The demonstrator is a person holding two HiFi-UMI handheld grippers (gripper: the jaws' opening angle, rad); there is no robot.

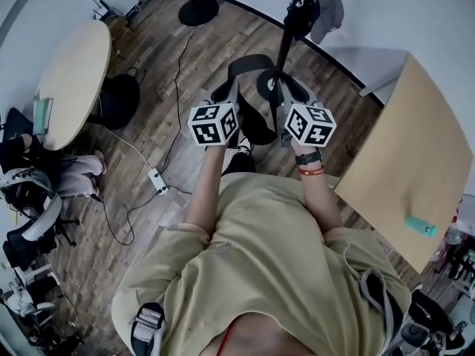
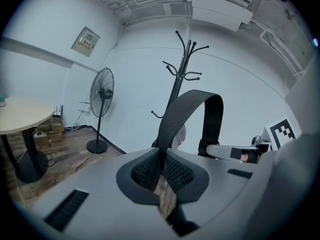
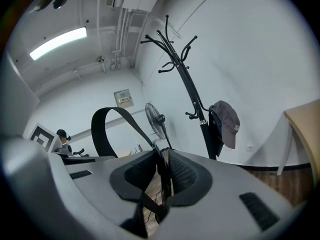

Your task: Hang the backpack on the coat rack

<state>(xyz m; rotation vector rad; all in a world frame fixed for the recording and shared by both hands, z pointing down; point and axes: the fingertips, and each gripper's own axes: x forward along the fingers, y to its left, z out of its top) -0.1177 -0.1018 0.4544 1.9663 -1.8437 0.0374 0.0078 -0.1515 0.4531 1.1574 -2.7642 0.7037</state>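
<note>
A black backpack [image 1: 256, 124] hangs between my two grippers by its top strap [image 1: 249, 64], which loops up in front of me. My left gripper [image 1: 226, 91] is shut on one end of the mesh strap [image 2: 185, 114], pinched between its pads [image 2: 145, 171]. My right gripper [image 1: 293, 87] is shut on the other end of the strap [image 3: 117, 121]. The black coat rack [image 1: 286, 43] stands just beyond the strap. Its hooks [image 2: 182, 66] rise above the loop. A grey cap [image 3: 227, 121] and a dark umbrella [image 3: 214, 134] hang on the coat rack [image 3: 182, 74].
A round table [image 1: 74, 80] stands at the left and a wooden table [image 1: 415, 154] at the right. A standing fan [image 2: 102, 99] is by the far wall, its base [image 1: 198, 10] on the floor. A power strip [image 1: 156, 180] and cables lie on the floor at the left.
</note>
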